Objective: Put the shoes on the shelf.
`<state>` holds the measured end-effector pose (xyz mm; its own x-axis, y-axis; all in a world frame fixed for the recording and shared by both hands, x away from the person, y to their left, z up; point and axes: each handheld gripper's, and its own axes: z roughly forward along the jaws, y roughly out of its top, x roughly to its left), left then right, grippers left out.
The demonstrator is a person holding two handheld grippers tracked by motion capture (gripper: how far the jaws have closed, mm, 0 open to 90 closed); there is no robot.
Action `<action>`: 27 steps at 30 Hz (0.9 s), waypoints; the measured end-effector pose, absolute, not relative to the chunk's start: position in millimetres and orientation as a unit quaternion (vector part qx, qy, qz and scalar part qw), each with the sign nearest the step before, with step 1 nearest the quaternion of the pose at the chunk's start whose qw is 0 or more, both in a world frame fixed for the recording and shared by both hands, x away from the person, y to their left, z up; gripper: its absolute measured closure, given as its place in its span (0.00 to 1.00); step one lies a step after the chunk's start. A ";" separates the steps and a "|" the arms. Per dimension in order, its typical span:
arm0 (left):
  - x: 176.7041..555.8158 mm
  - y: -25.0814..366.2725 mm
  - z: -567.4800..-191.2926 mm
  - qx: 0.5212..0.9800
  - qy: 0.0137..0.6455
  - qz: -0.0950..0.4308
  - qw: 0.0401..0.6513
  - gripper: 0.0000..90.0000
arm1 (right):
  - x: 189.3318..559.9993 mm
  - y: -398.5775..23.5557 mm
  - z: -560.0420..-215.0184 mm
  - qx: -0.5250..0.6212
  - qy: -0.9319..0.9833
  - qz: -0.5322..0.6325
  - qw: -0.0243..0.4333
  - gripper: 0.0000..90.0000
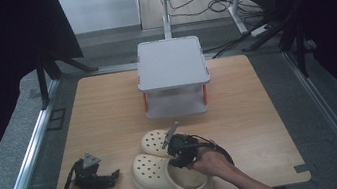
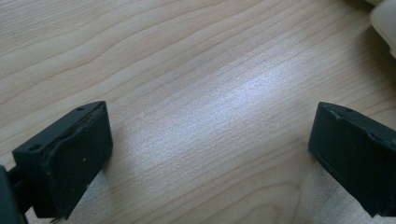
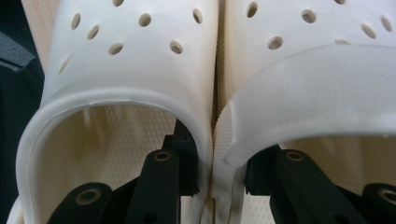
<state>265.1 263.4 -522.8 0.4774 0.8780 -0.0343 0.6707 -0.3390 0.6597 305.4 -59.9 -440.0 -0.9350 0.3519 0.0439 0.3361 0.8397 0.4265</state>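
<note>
Two cream clogs lie side by side at the table's front middle, the near clog [image 1: 154, 173] and the far clog [image 1: 154, 141]. My right gripper [image 1: 181, 154] reaches into their openings from the heel side. In the right gripper view one jaw sits inside the left clog [image 3: 130, 60] and the other inside the right clog [image 3: 322, 74], and the right gripper [image 3: 215, 170] pinches their two adjoining side walls together. At the front left my left gripper [image 1: 111, 176] rests low over bare wood, and its jaws [image 2: 210, 135] stand wide open with nothing between them. A clog edge [image 2: 385, 23] shows at that view's top right.
A grey two-tier stand with a flat top [image 1: 171, 64] sits at the back middle of the wooden table [image 1: 260, 111]. Metal rails run along both sides of the table. Cables and a frame stand on the floor behind it.
</note>
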 end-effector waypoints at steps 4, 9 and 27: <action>265.1 263.4 -522.8 0.801 0.483 0.167 0.311 0.00 | 304.4 -60.6 -436.1 0.180 0.959 0.221 0.013 0.79; 265.0 263.4 -522.7 0.801 0.483 0.166 0.311 0.00 | 303.6 -62.3 -428.9 0.181 0.957 0.226 0.008 0.79; 265.1 263.5 -522.7 0.802 0.483 0.166 0.310 0.00 | 311.8 -80.4 -378.5 0.213 0.949 0.232 0.012 0.80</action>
<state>265.1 263.5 -522.7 0.4788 0.8773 -0.0339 0.6714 -0.3410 0.6581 311.8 -80.4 -378.5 -0.9094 0.4092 0.0752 0.3976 0.8017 0.4463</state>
